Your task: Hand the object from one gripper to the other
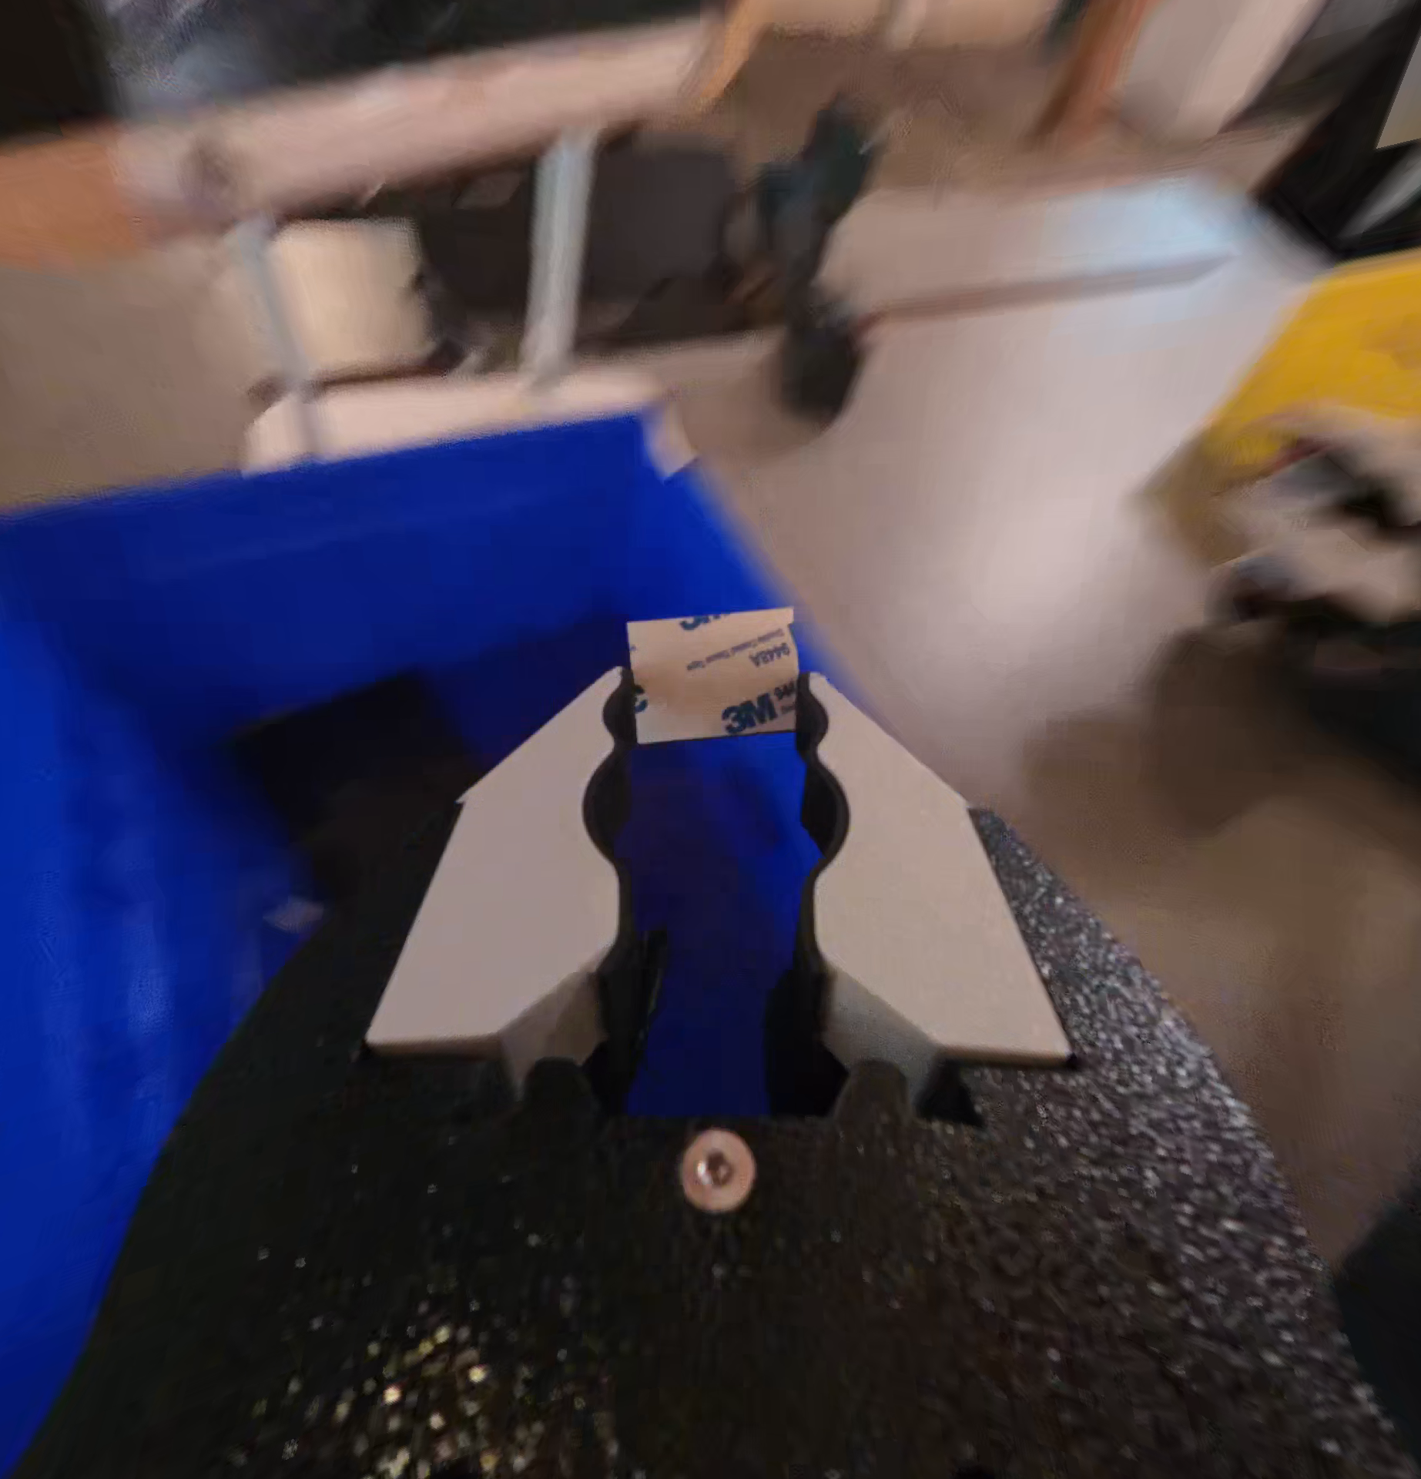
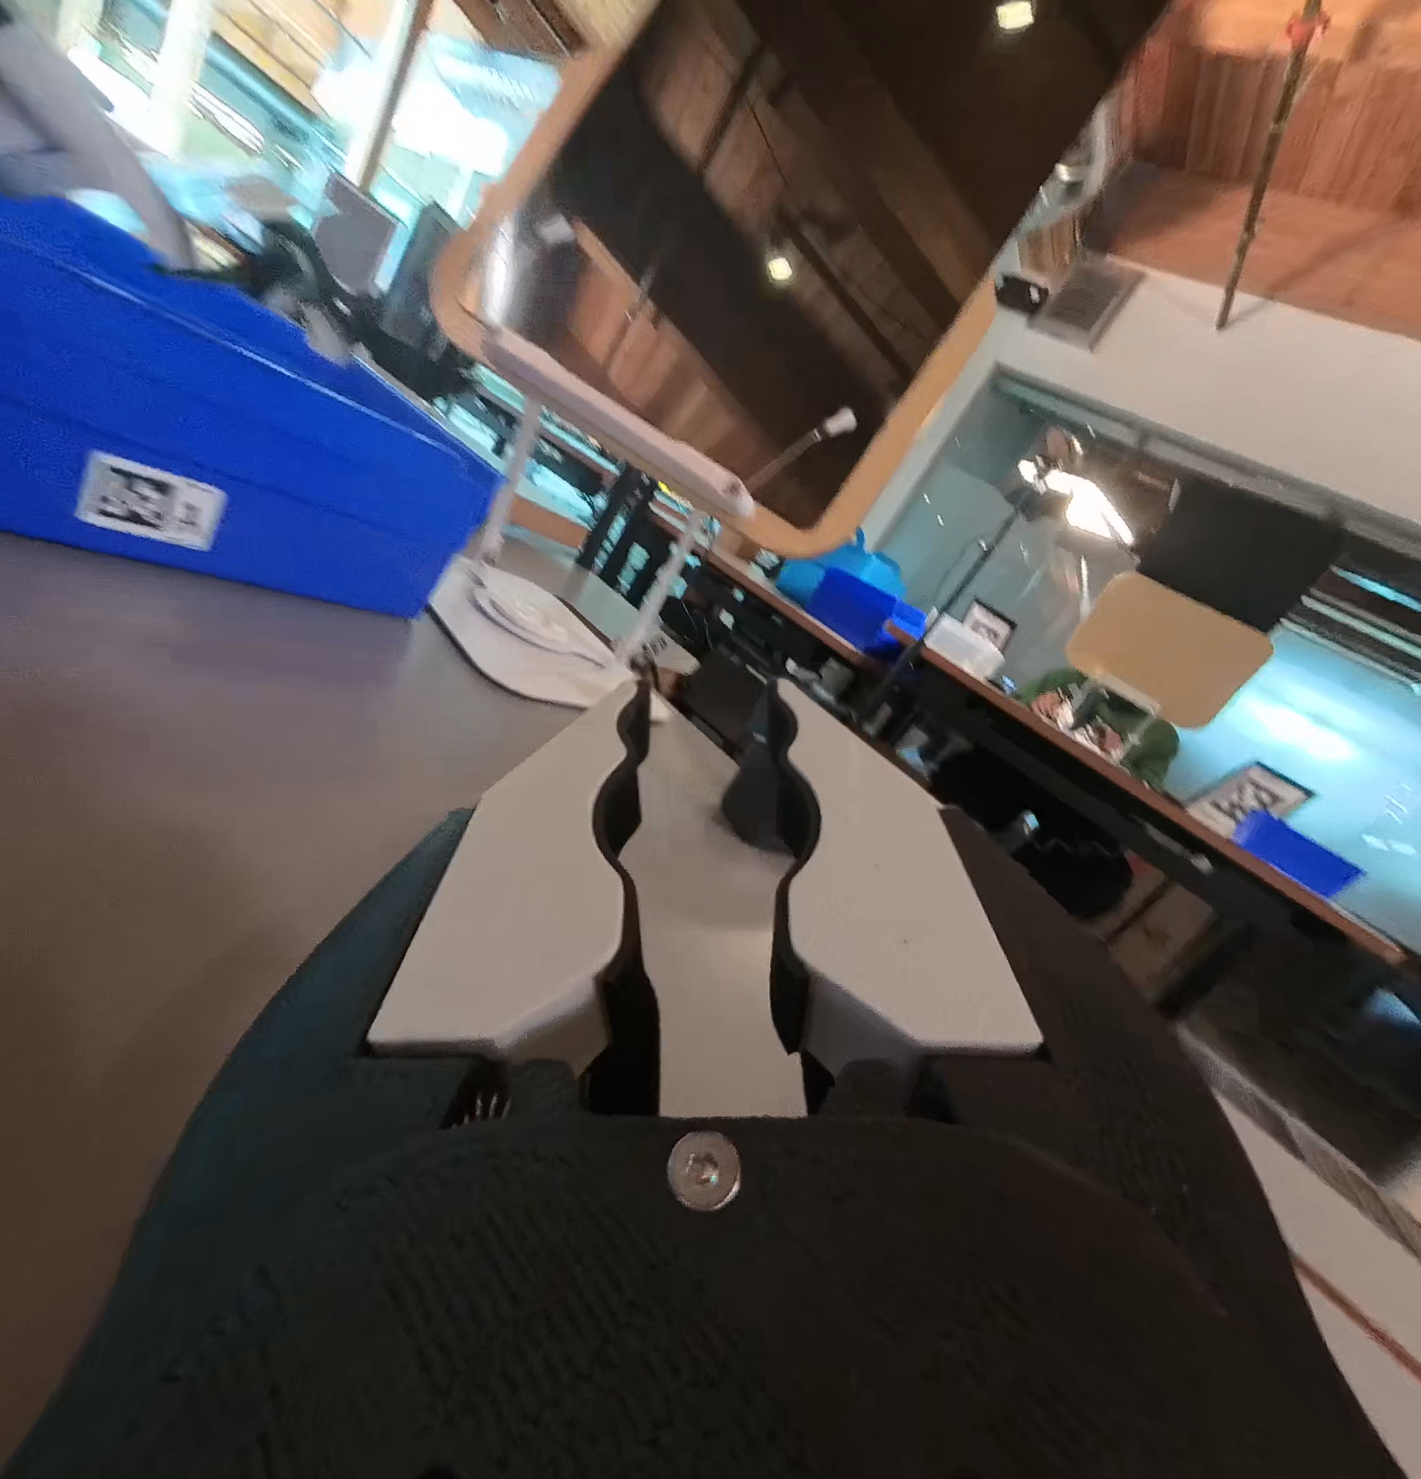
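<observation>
My left gripper (image 1: 715,682) is shut on a small white adhesive pad (image 1: 703,668) with printed backing. The pad is pinched flat between the two fingertips and sticks out a little beyond them, above a blue bin (image 1: 291,608). The left wrist view is motion-blurred. My right gripper (image 2: 705,695) is open and empty, held low and tilted over the grey-brown table (image 2: 171,784). Neither gripper shows in the other's view.
The blue bin (image 2: 179,400) with a label stands on the table at the left of the right wrist view. A white stand base (image 2: 523,632) with thin legs lies beyond it. A yellow object (image 1: 1347,360) is at the right. More tables stand behind.
</observation>
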Available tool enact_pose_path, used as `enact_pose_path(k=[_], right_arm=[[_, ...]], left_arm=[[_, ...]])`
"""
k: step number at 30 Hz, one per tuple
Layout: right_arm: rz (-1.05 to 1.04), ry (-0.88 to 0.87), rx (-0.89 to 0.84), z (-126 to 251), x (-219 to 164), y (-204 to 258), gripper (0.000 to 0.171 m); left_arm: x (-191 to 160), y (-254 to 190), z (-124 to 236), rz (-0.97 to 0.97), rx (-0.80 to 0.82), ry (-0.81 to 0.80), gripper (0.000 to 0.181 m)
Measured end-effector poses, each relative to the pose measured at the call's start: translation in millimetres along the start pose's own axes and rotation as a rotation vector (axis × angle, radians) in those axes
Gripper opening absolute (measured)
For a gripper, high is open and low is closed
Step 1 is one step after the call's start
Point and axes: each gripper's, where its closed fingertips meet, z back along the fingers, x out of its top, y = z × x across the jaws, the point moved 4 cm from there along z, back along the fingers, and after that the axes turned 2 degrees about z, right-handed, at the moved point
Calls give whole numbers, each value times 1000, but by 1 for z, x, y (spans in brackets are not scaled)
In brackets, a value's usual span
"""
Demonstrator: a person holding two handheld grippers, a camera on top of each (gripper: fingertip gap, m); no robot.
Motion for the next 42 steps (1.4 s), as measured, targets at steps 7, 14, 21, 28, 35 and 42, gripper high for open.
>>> enact_pose_path(k=[7, 14, 21, 28, 35, 42], right_arm=[[-54, -168, 308, 14, 45, 49, 42], [-1009, 41, 592, 7, 40, 33, 46], [-940, 138, 687, 10, 27, 44, 2], [-316, 222, 244, 8, -12, -6, 1], [520, 211, -59, 16, -34, -23, 1], [834, 207, -15, 15, -34, -5, 2]], left_arm=[[19, -144, -20, -424, -319, -146, 38], [-8, -198, -70, -1446, 213, -189, 38], [-32, -225, -105, -1484, 110, -172, 39], [-19, -214, -144, -633, -36, -101, 63], [0, -221, -180, 318, -714, -168, 60], [-14, -215, -200, 615, -970, -72, 30]])
